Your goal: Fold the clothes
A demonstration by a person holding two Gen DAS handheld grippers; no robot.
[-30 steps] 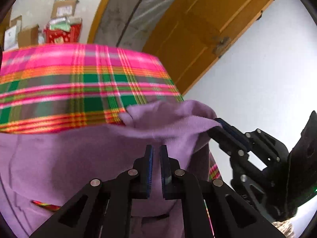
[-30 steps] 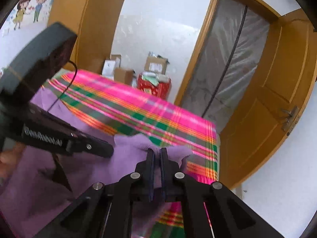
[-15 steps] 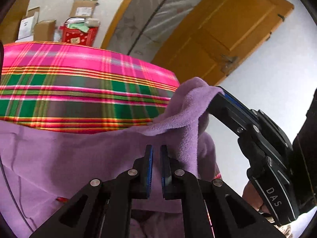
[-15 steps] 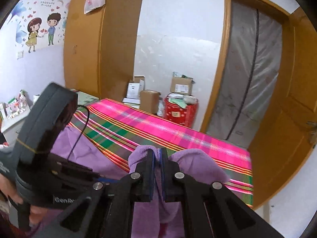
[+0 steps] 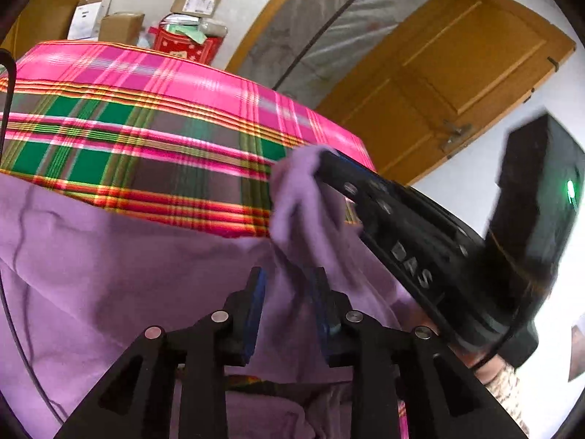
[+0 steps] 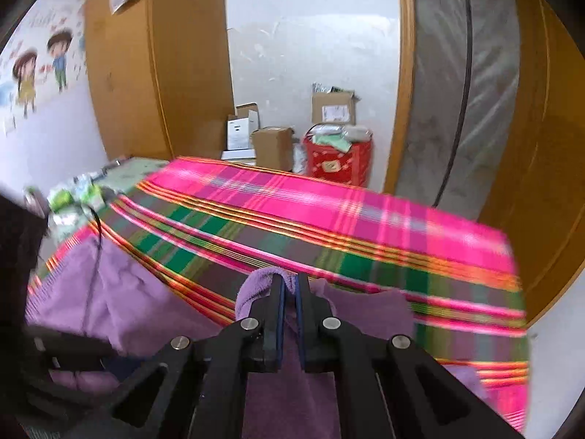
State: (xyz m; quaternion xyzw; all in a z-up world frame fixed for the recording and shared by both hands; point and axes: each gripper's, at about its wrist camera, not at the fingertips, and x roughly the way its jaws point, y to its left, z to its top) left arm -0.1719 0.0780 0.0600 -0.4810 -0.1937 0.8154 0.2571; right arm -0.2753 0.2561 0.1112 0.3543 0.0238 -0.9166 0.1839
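Note:
A purple garment (image 5: 120, 267) lies on a pink and green plaid sheet (image 5: 146, 124) covering a bed. My left gripper (image 5: 289, 289) is open, its blue pads apart, with purple cloth lying between and below the fingers. My right gripper (image 6: 289, 289) is shut on a fold of the purple garment (image 6: 256, 285) and holds it lifted above the sheet (image 6: 329, 226). In the left wrist view the right gripper (image 5: 329, 162) comes in from the right with the cloth bunched at its tip. The left gripper's body is a dark blur at the lower left of the right wrist view.
Cardboard boxes (image 6: 332, 108) and a red bag (image 6: 338, 162) stand beyond the bed's far edge. A wooden door (image 5: 449, 84) is at the right, a wardrobe (image 6: 146, 73) at the left. A cluttered side table (image 6: 84, 190) is left of the bed.
My left gripper has opened and let go of the purple cloth. My right gripper, still shut on the fold, has carried it up and toward the left.

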